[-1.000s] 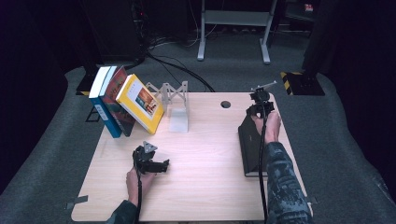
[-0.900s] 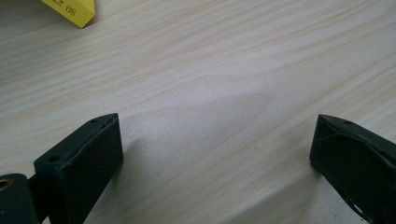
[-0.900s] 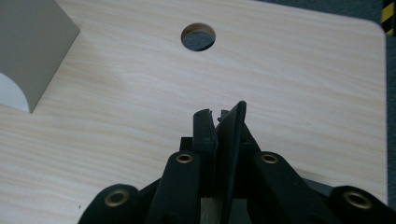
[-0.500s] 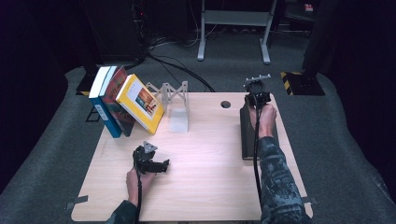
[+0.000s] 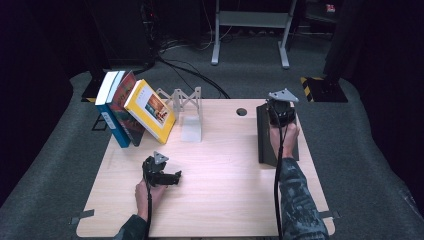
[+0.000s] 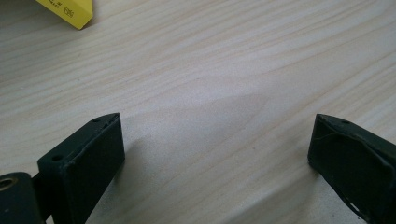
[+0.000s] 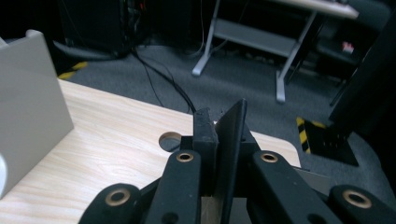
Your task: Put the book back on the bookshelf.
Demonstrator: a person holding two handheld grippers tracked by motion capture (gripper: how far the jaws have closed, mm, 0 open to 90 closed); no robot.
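Note:
A dark book (image 5: 264, 137) stands tilted up on its edge at the right side of the wooden table (image 5: 225, 200). My right gripper (image 5: 280, 118) is shut on its cover near the top; in the right gripper view the thin dark cover (image 7: 232, 135) sits pinched in the right gripper (image 7: 219, 128). My left gripper (image 5: 174, 177) rests low on the table's front left. In the left gripper view the left gripper (image 6: 215, 154) is open wide over bare wood, with nothing between its jaws.
Three books lean together at the back left: a blue-and-white one (image 5: 109, 107), a red one (image 5: 123, 105) and a yellow one (image 5: 150, 110). A grey metal bookend (image 5: 189, 117) stands beside them. A round cable hole (image 5: 241, 111) lies near the far edge.
The right gripper has risen and moved toward the far edge, tipping the dark book from flat on the table up onto its edge. The left gripper has stayed put.

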